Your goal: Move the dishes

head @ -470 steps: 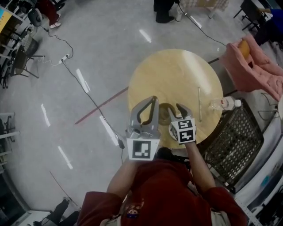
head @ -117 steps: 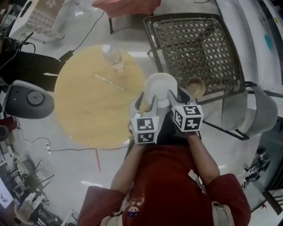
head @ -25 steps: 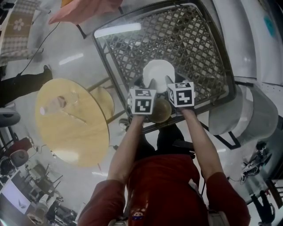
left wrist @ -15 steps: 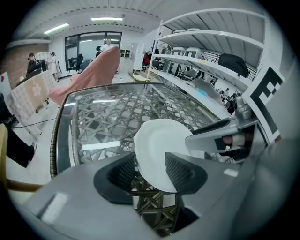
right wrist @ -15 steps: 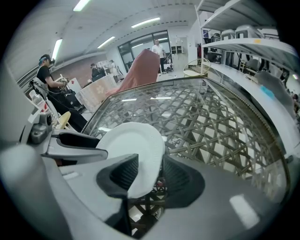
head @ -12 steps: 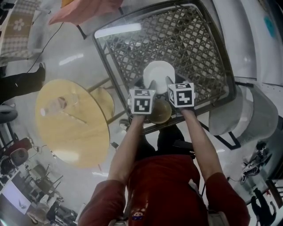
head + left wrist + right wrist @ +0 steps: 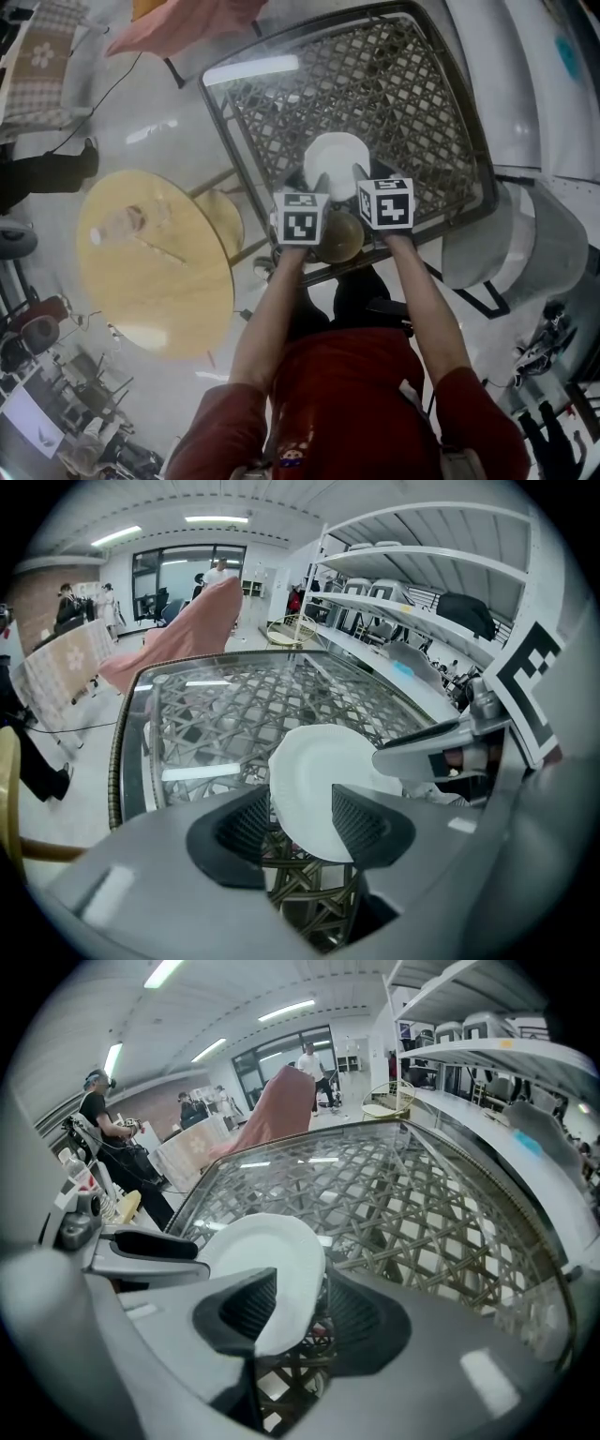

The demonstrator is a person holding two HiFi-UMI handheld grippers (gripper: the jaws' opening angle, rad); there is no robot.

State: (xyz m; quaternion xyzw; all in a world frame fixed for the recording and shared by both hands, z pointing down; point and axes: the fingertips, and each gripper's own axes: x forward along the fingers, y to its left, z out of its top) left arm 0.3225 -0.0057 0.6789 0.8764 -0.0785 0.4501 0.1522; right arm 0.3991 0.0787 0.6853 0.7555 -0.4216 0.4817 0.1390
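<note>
A white plate [image 7: 336, 153] hangs tilted over the glass-topped wicker table [image 7: 412, 84], held at its near rim from both sides. My left gripper [image 7: 317, 178] is shut on the plate's left rim [image 7: 314, 780], and my right gripper [image 7: 361, 175] is shut on its right rim [image 7: 272, 1269]. Each gripper view shows the other gripper's finger beside the plate. A brown bowl [image 7: 339, 236] sits on the table near its front edge, just below and behind the two marker cubes, partly hidden by them.
A round wooden table [image 7: 155, 262] with a clear bottle [image 7: 122, 223] stands to the left. A pink cloth [image 7: 178, 23] lies beyond the wicker table. White shelving [image 7: 422, 621] runs along the right, with a grey chair [image 7: 534, 244] beside it. People stand far off.
Over the last second the plate and both grippers have stayed in nearly the same place over the wicker table. Earlier, the plate was carried here from beside the round table.
</note>
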